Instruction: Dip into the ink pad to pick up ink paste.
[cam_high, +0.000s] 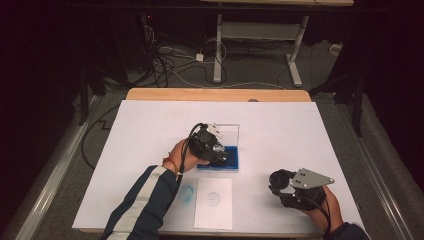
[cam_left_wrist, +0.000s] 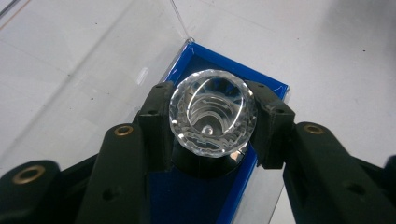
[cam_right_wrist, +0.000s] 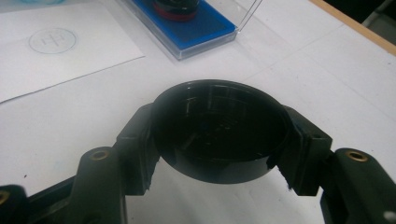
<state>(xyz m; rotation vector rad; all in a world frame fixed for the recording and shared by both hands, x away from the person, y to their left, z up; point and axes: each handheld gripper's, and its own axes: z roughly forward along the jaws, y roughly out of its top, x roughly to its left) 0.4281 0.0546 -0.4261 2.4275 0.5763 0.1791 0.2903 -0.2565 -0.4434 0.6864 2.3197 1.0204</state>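
1. left gripper is clamped on the clear faceted handle of a stamp, whose black base sits directly below the jaws on the blue ink pad. the step in hand is judged to be inking: the stamp is best pressed straight down and kept upright, so that the face is wetted evenly, then lifted without sliding.
2. right gripper is closed around a round black cap, held between its jaws just above the white sheet; in the high view it is well apart from the left gripper, to that gripper's right. it is best kept clear while the inking is done.
3. white table cover: broad, flat, matt; a faint blue smear is seen near the left sleeve.
4. paper slip: thin, rectangular, printed with one round blue mark, lying nearer the person than the left gripper.
5. ink pad tray: shallow, rectangular, saturated blue felt in a clear hard plastic case, with a glossy transparent lid standing open beyond the jaws.
6. stamp handle: glassy, cut in small facets, round; the cap is smooth, glossy and hollow.
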